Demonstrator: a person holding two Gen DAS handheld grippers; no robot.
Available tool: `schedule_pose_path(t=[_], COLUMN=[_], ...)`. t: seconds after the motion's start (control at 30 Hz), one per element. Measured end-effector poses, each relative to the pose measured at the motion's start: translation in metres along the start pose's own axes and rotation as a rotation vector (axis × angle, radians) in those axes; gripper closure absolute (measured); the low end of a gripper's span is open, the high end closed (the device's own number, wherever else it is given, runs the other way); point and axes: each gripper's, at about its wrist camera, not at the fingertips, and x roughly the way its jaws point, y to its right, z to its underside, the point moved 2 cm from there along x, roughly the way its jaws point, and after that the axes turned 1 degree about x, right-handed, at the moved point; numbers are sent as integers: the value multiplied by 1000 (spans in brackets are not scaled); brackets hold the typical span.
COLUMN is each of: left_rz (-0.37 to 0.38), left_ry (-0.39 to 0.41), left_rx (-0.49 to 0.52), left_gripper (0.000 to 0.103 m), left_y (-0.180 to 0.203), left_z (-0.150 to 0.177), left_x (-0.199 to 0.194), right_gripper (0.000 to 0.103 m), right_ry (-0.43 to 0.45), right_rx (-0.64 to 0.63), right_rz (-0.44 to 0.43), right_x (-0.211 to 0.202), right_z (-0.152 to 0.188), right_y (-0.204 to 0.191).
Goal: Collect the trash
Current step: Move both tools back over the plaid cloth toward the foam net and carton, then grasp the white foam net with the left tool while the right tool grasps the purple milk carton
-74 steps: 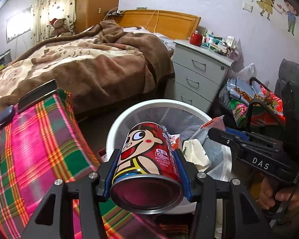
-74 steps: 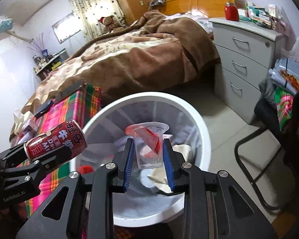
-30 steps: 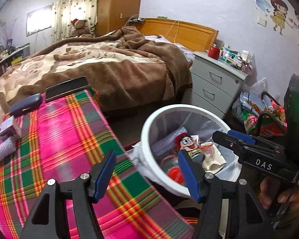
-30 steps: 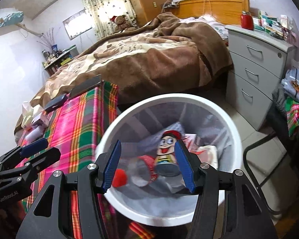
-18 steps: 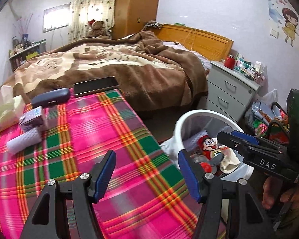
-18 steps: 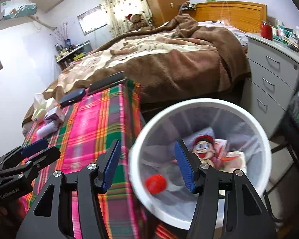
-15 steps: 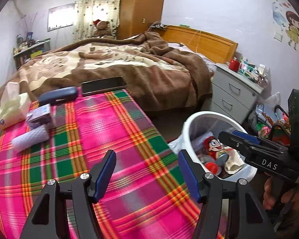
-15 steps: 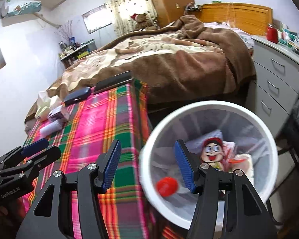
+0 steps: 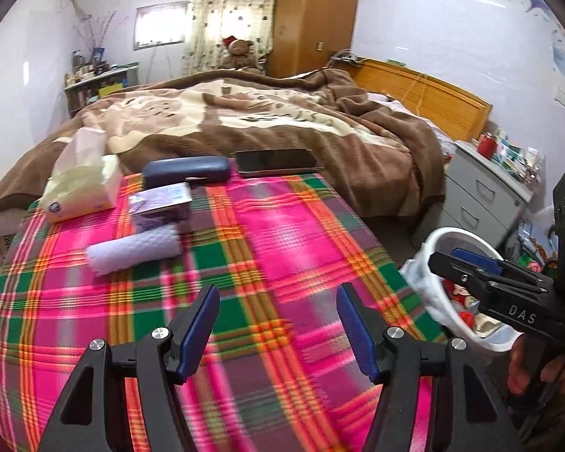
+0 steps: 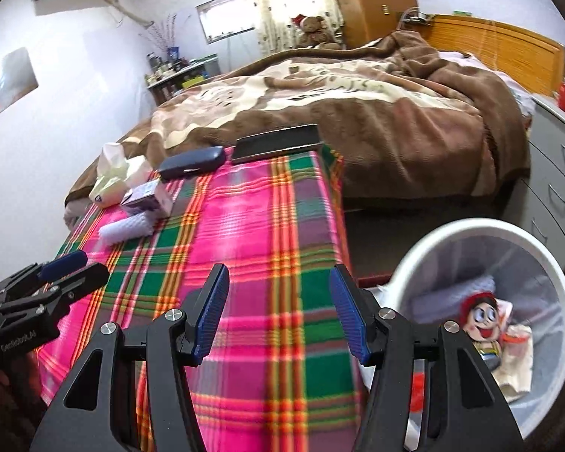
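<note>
- Our left gripper (image 9: 278, 324) is closest to us. Its blue fingers (image 9: 197, 329) are wide apart and hold nothing. It hangs over the plaid cloth (image 9: 267, 233) on the desk.
- Our right gripper (image 10: 278, 314) has its fingers (image 10: 211, 310) wide apart too, with nothing between them. It sits above the right edge of the desk.
- Just to the right of the desk, down on the floor, is the white trash bin (image 10: 452, 233).
- The trash is in the bin. We see a red can with a cartoon face (image 10: 480, 318) lying on some crumpled paper (image 10: 516, 376).
- Farther along the desk, on the left, lies a white roll (image 9: 133, 250). A small purple box (image 9: 162, 203) is just behind it.
- Behind those sits a tissue pack (image 9: 81, 184). A dark blue case (image 9: 186, 171) and a black phone (image 9: 277, 161) lie at the far edge of the desk.
- Past the desk is the bed with a brown blanket (image 9: 282, 120).
- A grey drawer chest (image 9: 478, 192) stands on the right of the bed.
- Far back, a teddy bear (image 9: 239, 52) sits by the curtain (image 9: 229, 19).
</note>
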Motion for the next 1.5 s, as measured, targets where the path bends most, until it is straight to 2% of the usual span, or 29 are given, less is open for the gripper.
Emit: schedule_pose_path(t=[0.13, 0.47, 0.7, 0.8, 0.9, 1.03, 1.13, 1.33, 1.5], left_rz=[-48, -78, -108, -79, -83, -18, -47, -24, -31], left_ry=[-3, -23, -67, -94, -109, -144, -146, -178, -190], left_rx=[-34, -76, -15, 25, 66, 153, 206, 198, 188], left_gripper=[39, 39, 39, 39, 39, 39, 39, 39, 61], left_y=[-34, -102, -132, -140, -144, -138, -136, -141, -148], left_z=[-2, -13, -25, -29, -32, -32, -31, -31, -29], left_x=[2, 22, 49, 62, 72, 88, 98, 112, 108], right_gripper=[46, 46, 46, 46, 46, 46, 46, 46, 46], right_ry=[-6, -32, -27, -19, -28, -31, -42, -53, -64], right_rx=[-31, -121, -153, -167, -200, -202, -189, -211, -231], right_rz=[-23, -94, -131, -154, -176, -166, -174, -177, -216], right_x=[11, 51, 75, 84, 95, 104, 109, 119, 130], right_z=[-8, -33, -55, -63, -65, -70, -73, -80, -86], right_y=[-16, -61, -84, -96, -107, -110, -111, -116, -126])
